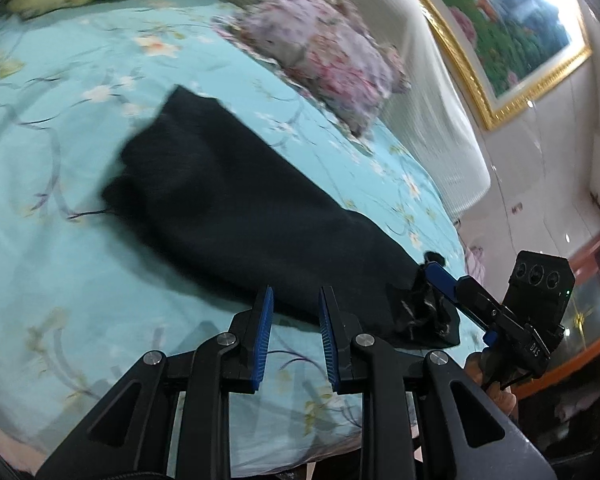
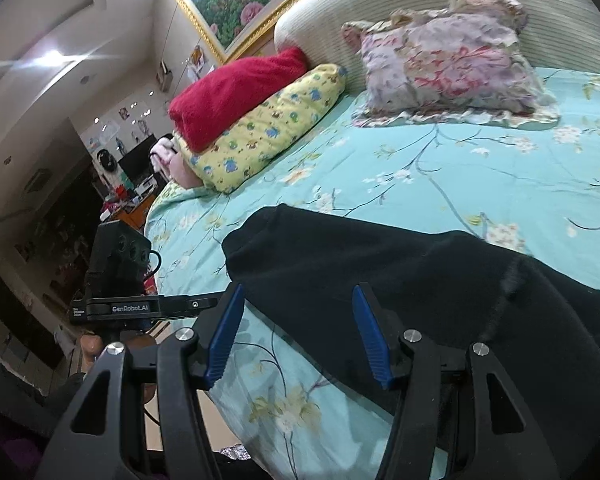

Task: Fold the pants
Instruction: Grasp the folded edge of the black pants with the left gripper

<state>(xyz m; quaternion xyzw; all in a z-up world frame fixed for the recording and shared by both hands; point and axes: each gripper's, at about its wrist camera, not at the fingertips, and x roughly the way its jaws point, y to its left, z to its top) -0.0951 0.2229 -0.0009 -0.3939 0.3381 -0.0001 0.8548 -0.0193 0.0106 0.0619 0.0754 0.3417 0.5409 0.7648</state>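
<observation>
Black pants (image 1: 228, 208) lie flat in a long strip on the turquoise floral bed sheet (image 1: 60, 140). My left gripper (image 1: 296, 300) is open and empty, hovering just above the near edge of the pants. My right gripper (image 2: 298, 300) is open, with its jaws wide over the near part of the pants (image 2: 400, 280). In the left wrist view the right gripper (image 1: 440, 276) sits at the crumpled end of the pants by the bed's edge. The left gripper's body (image 2: 120, 304) shows at the left of the right wrist view.
A floral purple pillow (image 1: 324, 52) lies beyond the pants by the padded headboard (image 2: 380, 0). A yellow patterned pillow (image 2: 268, 128) with a red blanket (image 2: 236, 92) on it lies at the far side. A gold-framed picture (image 1: 500, 32) hangs above. The bed's edge runs close under both grippers.
</observation>
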